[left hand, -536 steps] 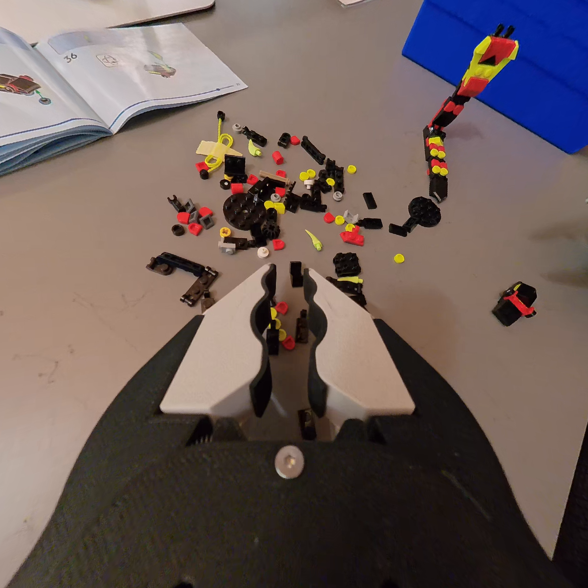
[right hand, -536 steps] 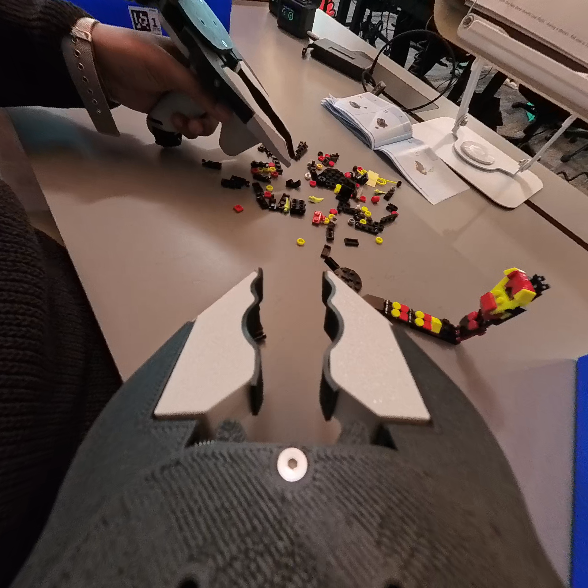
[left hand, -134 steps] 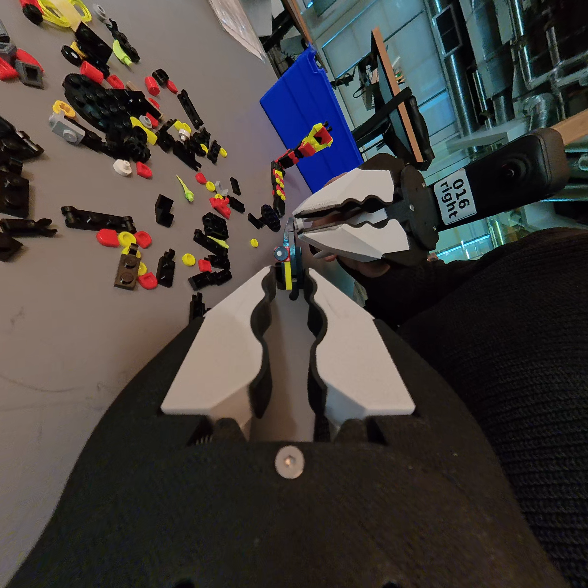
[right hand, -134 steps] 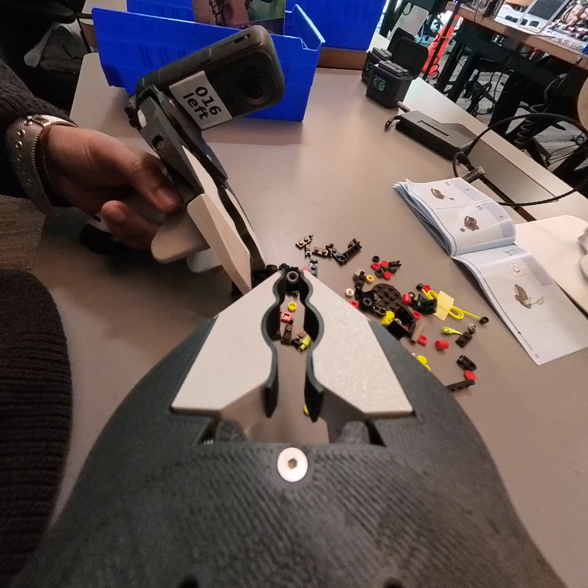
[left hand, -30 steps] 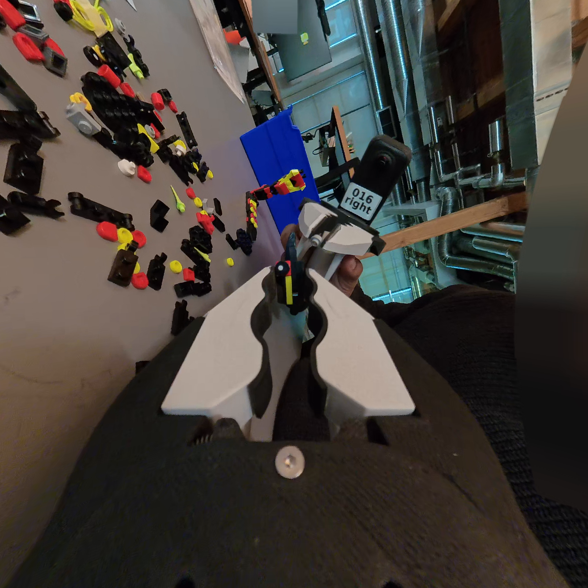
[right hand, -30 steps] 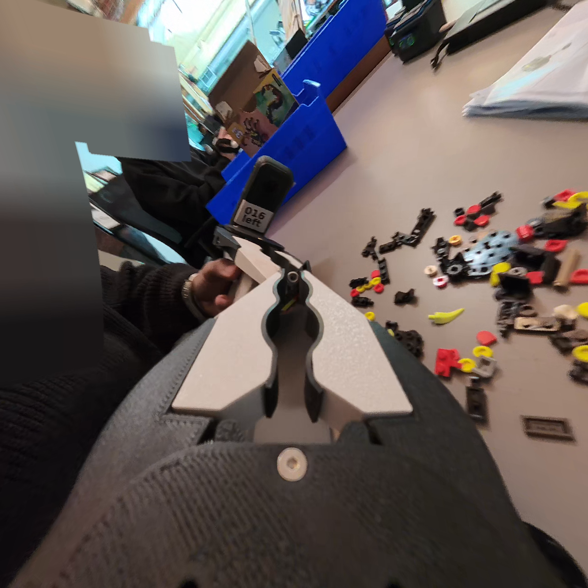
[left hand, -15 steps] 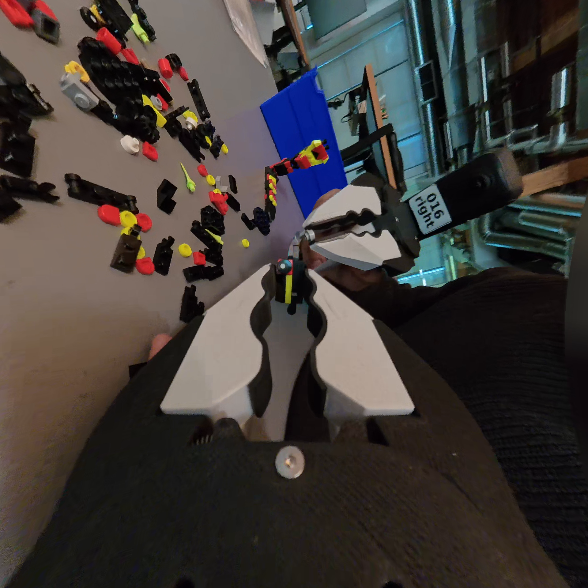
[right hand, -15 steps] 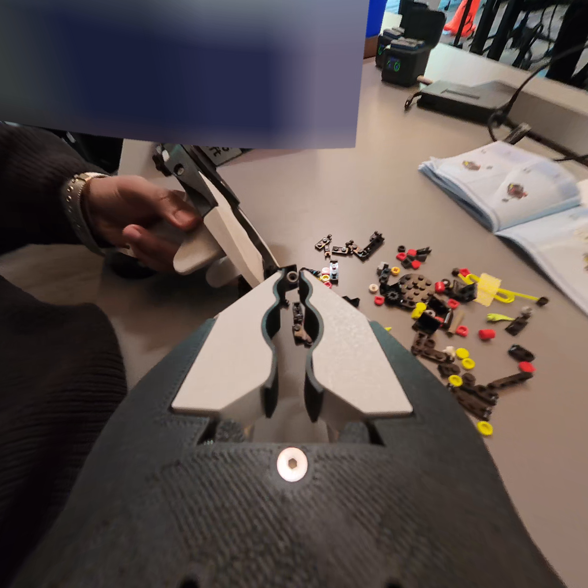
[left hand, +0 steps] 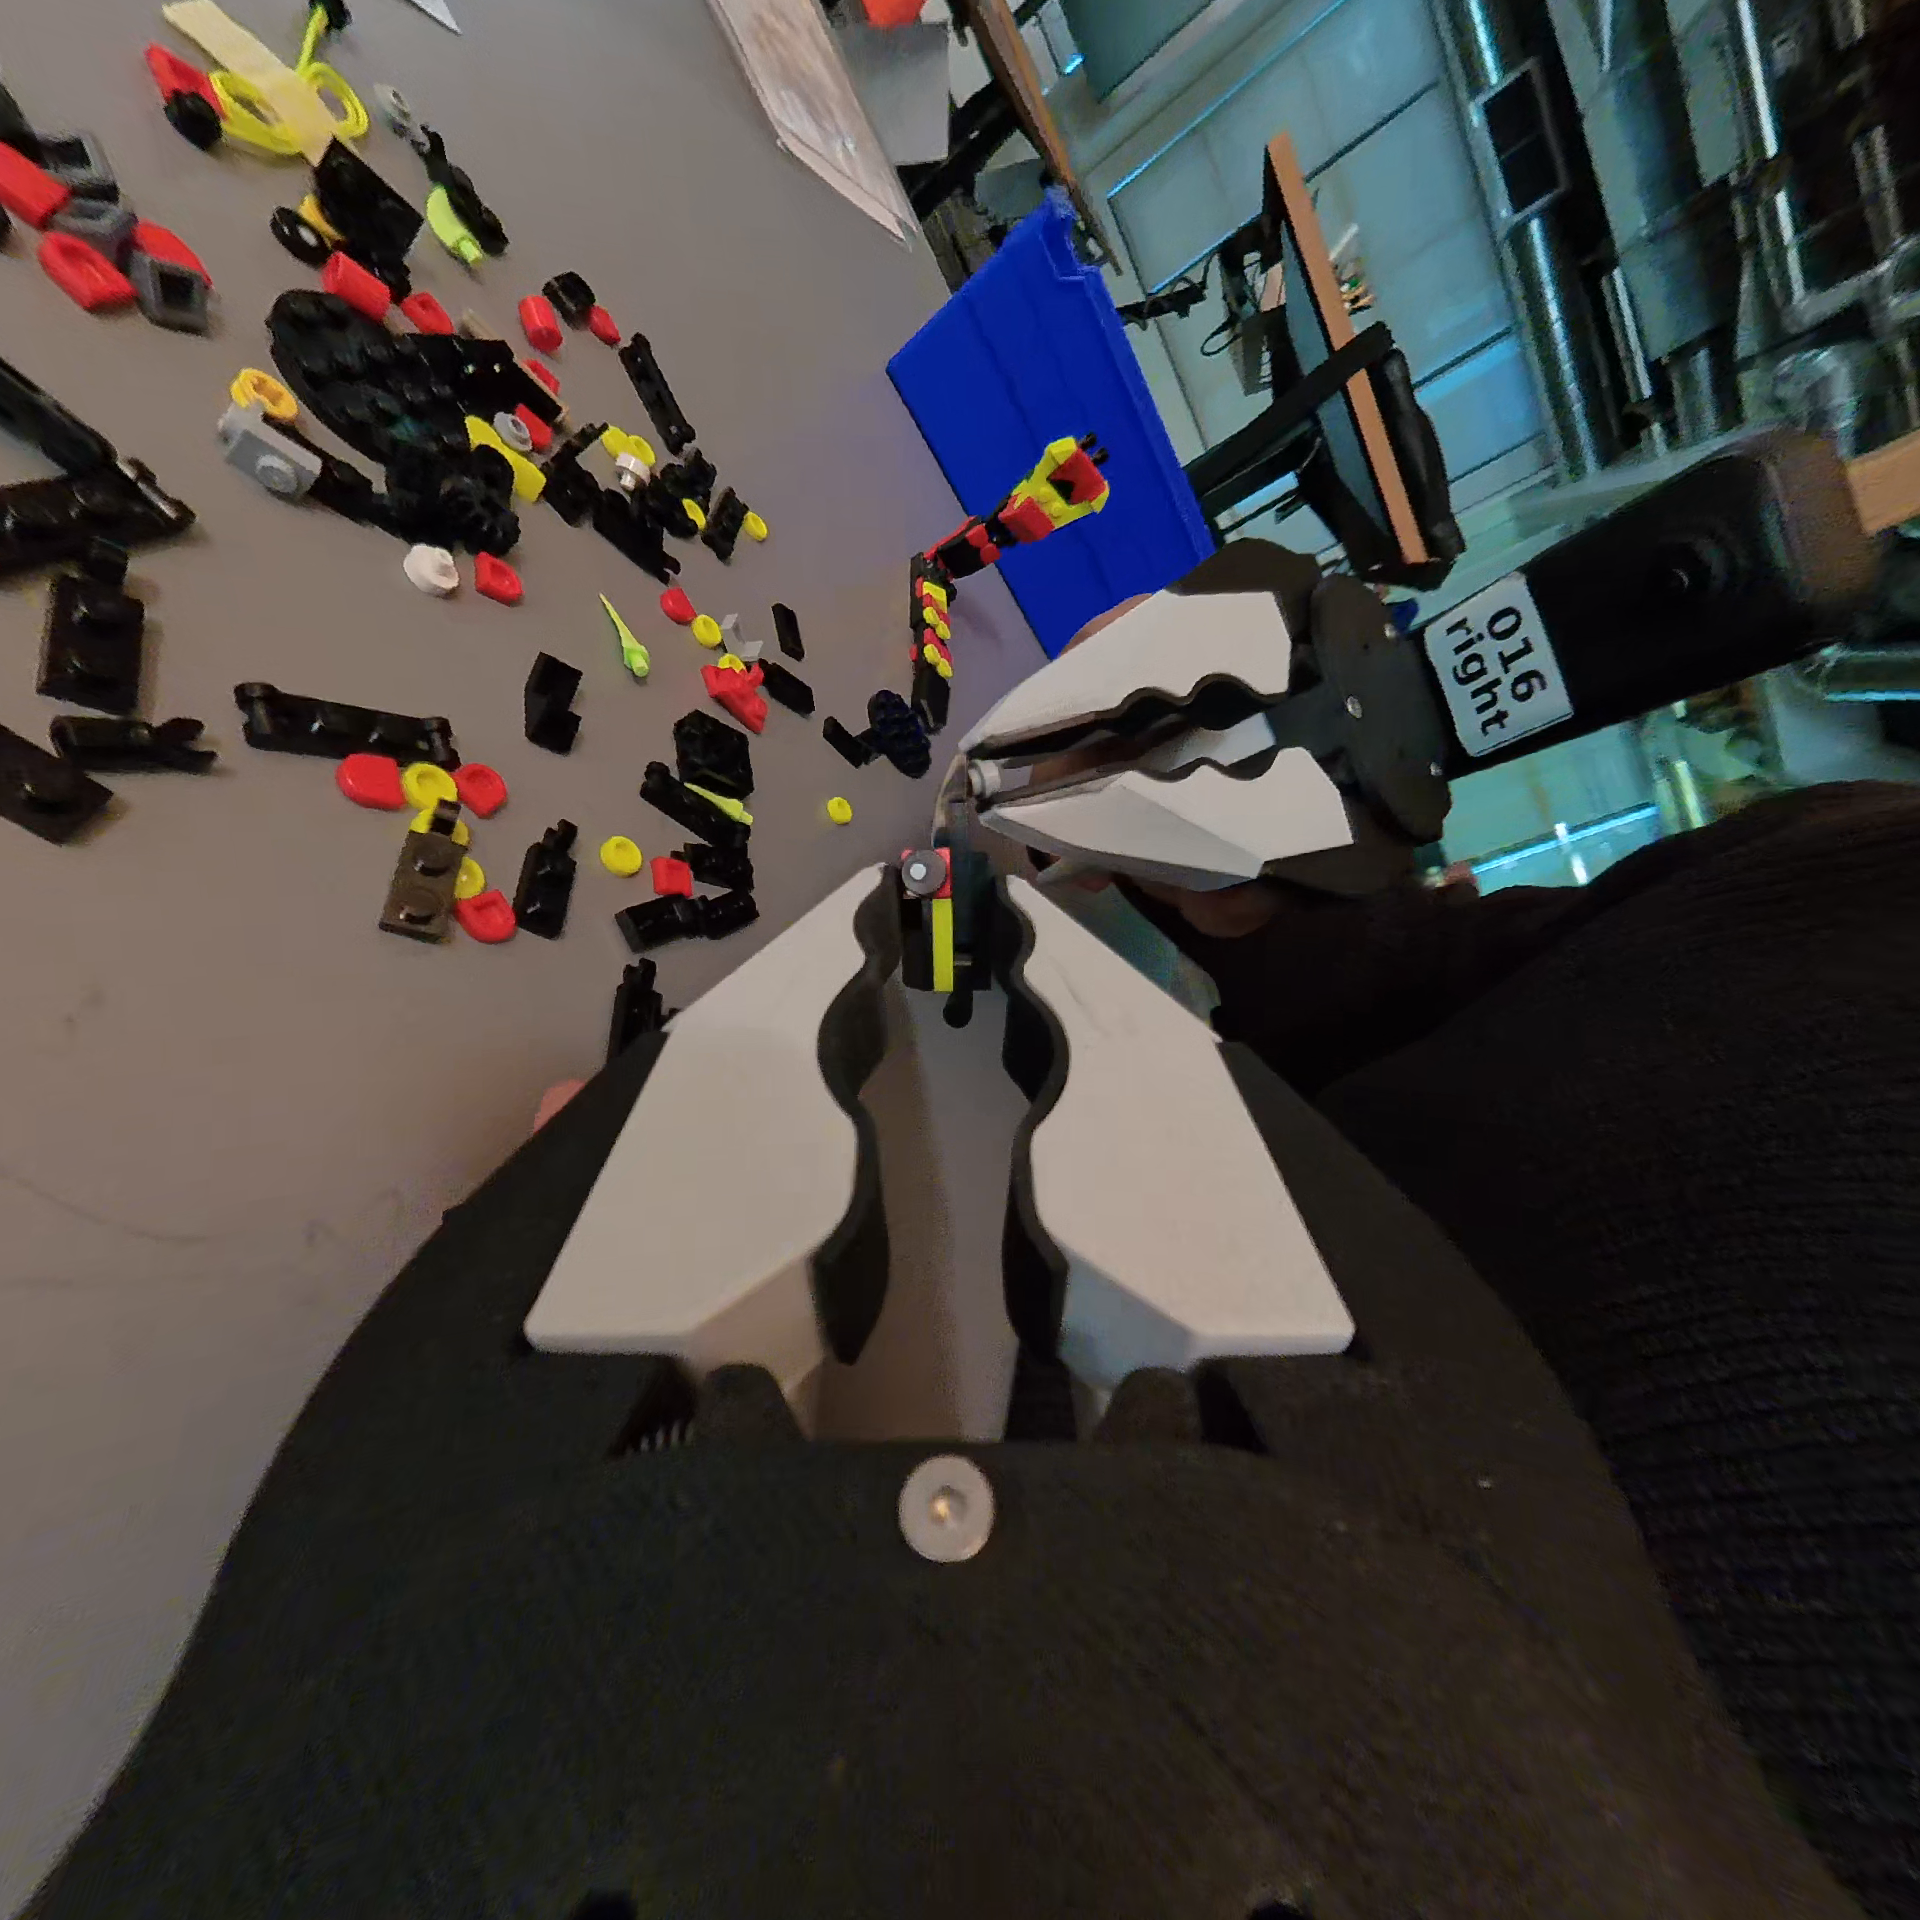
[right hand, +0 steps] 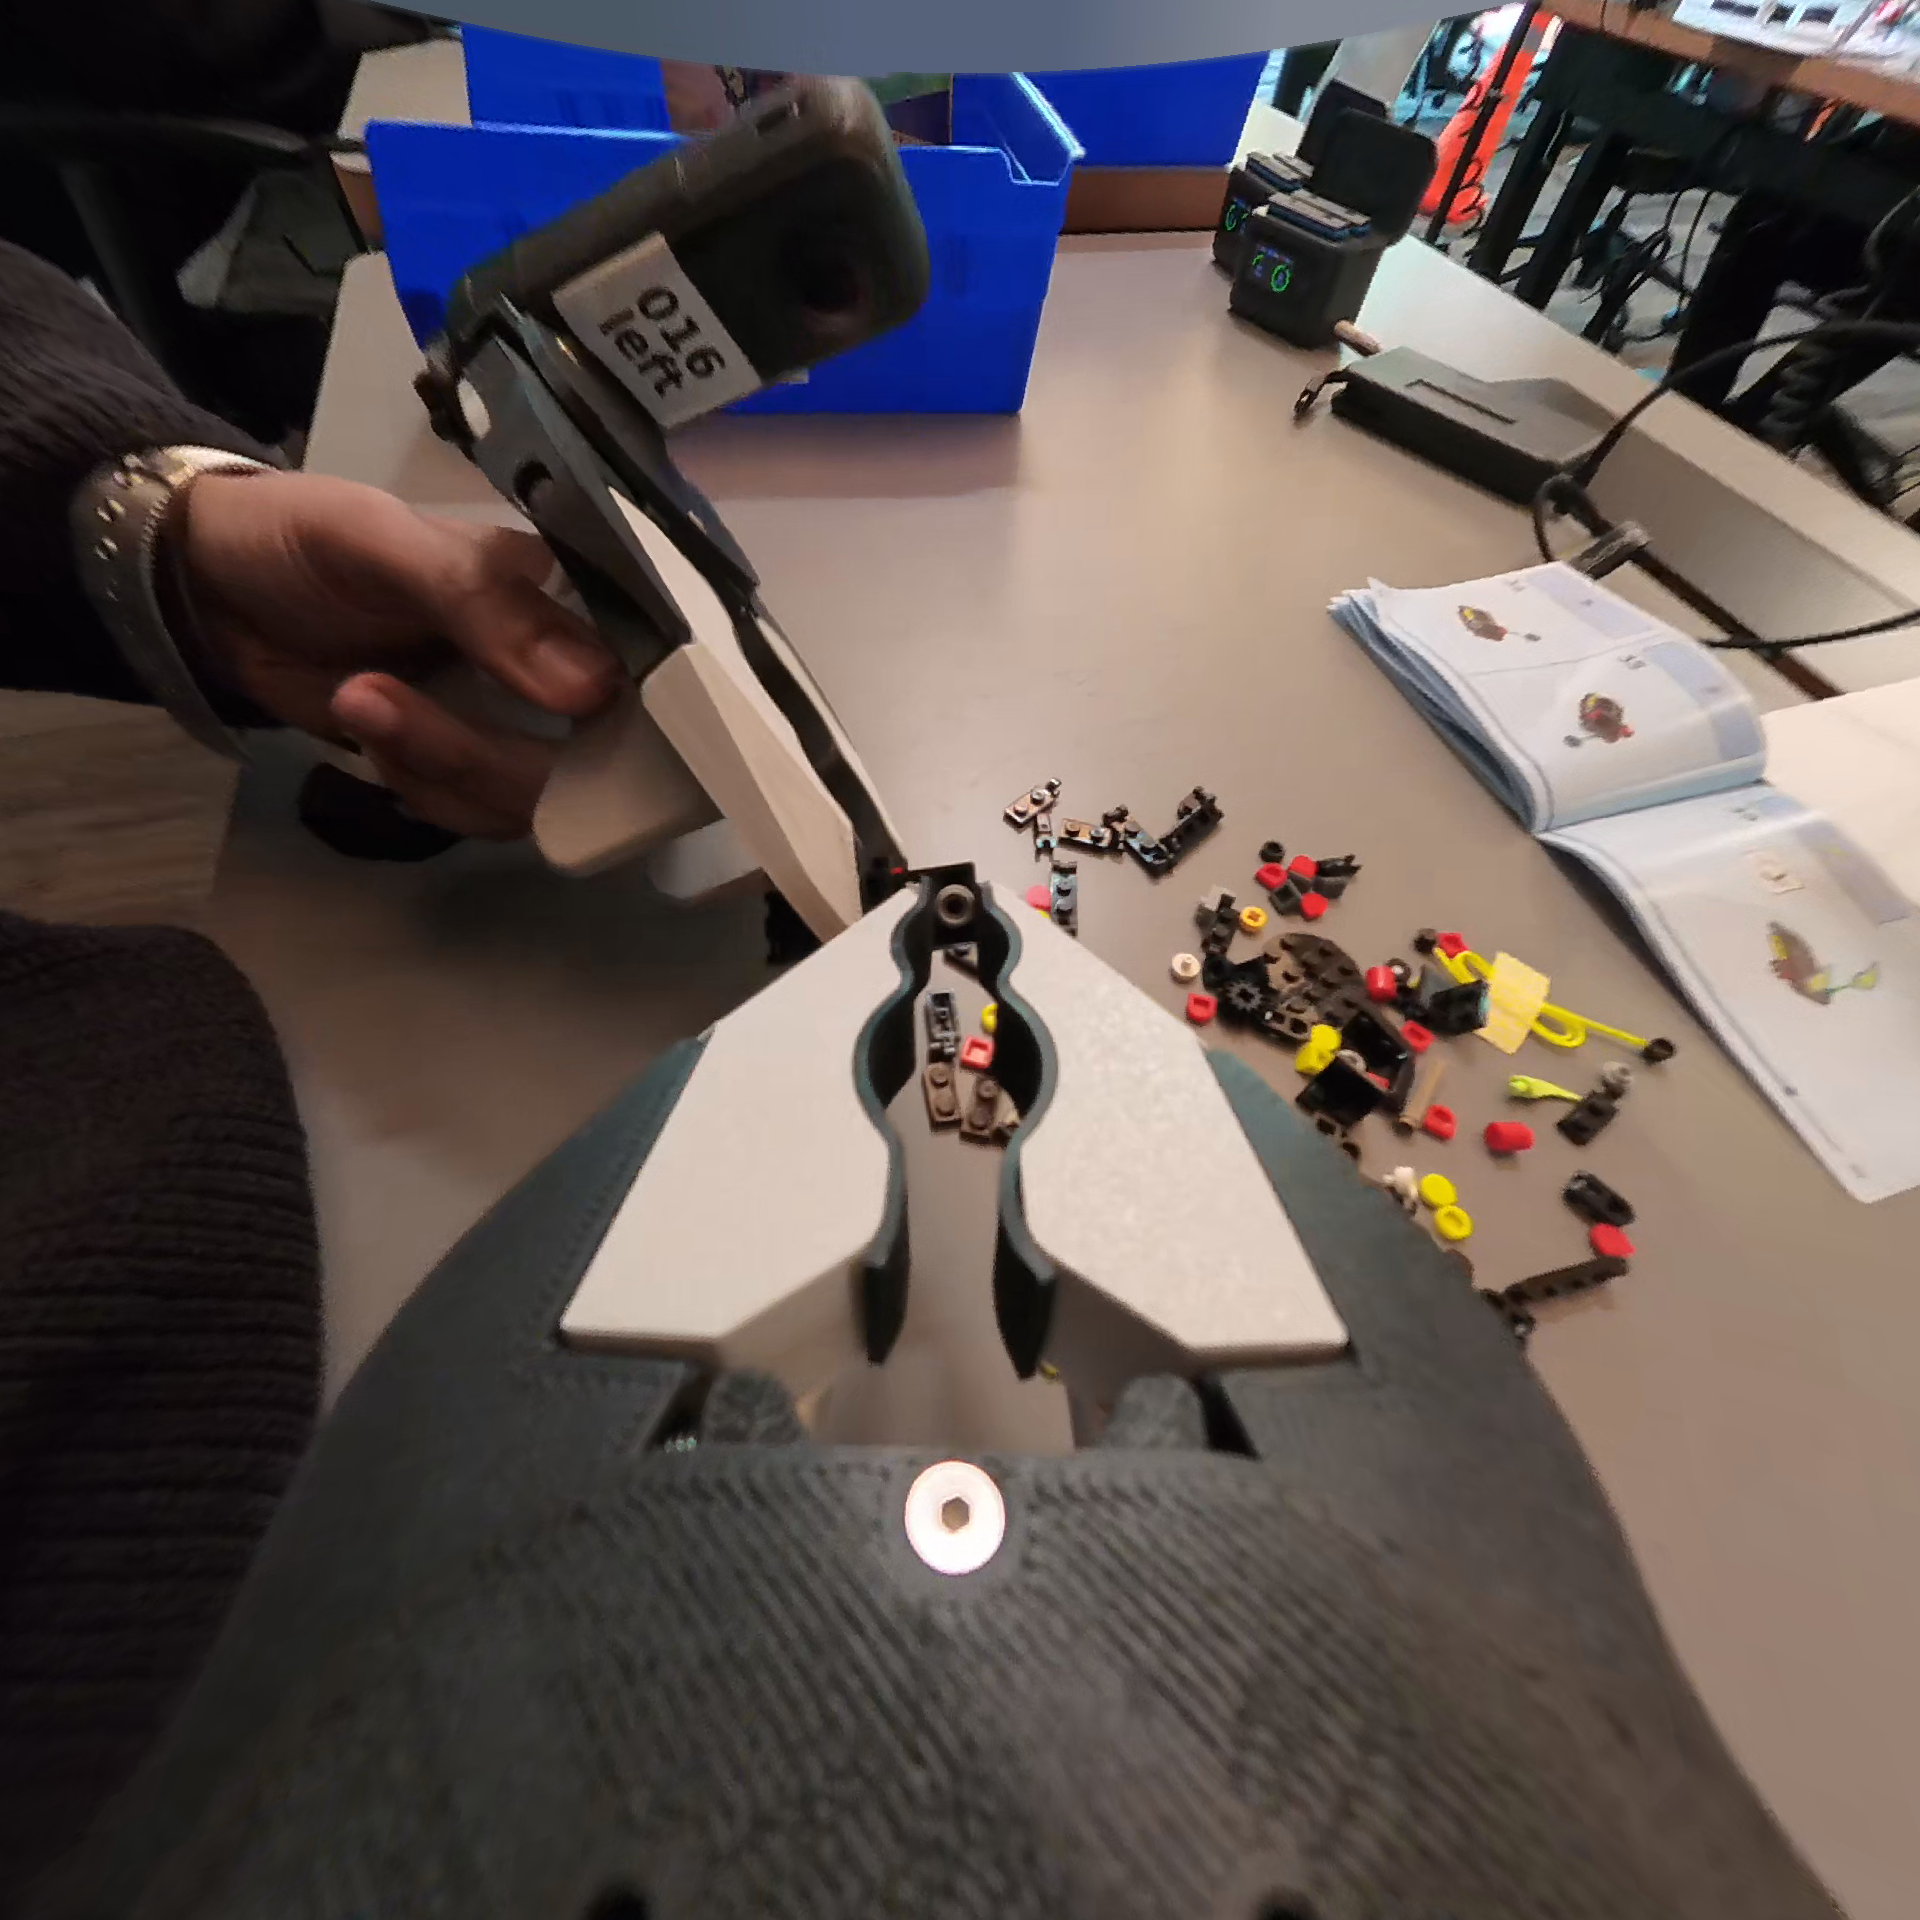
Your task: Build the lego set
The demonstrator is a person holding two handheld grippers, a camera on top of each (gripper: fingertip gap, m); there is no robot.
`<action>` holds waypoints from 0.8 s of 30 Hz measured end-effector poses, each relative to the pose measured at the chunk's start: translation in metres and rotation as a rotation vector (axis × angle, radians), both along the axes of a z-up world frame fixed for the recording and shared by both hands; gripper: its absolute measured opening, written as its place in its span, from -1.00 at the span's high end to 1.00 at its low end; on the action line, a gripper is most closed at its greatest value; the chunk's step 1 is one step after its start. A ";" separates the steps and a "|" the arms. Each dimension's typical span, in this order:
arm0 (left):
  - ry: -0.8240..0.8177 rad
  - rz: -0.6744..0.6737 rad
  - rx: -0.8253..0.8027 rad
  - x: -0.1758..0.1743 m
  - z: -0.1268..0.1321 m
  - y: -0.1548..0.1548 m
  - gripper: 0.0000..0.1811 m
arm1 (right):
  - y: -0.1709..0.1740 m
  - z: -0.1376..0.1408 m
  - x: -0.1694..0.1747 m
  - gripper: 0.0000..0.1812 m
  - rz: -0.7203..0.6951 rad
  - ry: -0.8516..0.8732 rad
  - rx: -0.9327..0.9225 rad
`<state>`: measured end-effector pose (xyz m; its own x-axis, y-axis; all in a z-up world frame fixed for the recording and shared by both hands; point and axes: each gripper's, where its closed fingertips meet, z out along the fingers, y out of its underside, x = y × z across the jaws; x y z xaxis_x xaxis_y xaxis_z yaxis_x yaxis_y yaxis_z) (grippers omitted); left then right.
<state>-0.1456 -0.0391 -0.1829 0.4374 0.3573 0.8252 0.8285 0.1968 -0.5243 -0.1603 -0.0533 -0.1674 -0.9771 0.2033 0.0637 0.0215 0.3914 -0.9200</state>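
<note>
- Your left gripper (left hand: 940, 920) clamps a small black, red and yellow lego sub-assembly (left hand: 932, 928) above the table's (left hand: 208, 1091) edge.
- Your right gripper (right hand: 954, 914) pinches a small grey pin (right hand: 953, 906); only its view shows the open instruction booklet (right hand: 1621, 769).

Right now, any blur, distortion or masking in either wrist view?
Left wrist view: sharp on the small black-red-yellow assembly in the left gripper; fisheye tilts the table steeply. Right wrist view: mosaic patch along the top edge; soft motion blur on the camera body; loose bricks clear.

left gripper (left hand: 943, 914) tips on small lego assy (left hand: 933, 925), right gripper (left hand: 961, 795) adjacent
</note>
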 end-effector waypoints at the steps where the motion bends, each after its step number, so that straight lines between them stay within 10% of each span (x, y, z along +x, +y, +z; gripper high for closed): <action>1: 0.018 0.003 -0.020 0.000 0.000 0.000 0.84 | -0.001 0.000 0.000 0.94 -0.002 0.017 0.004; 24: -0.017 0.021 0.002 -0.002 -0.002 -0.002 0.85 | -0.002 -0.002 -0.001 0.92 -0.027 0.009 0.002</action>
<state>-0.1476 -0.0415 -0.1849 0.4159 0.3645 0.8332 0.8326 0.2158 -0.5100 -0.1612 -0.0553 -0.1695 -0.9707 0.2291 0.0727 0.0238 0.3924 -0.9195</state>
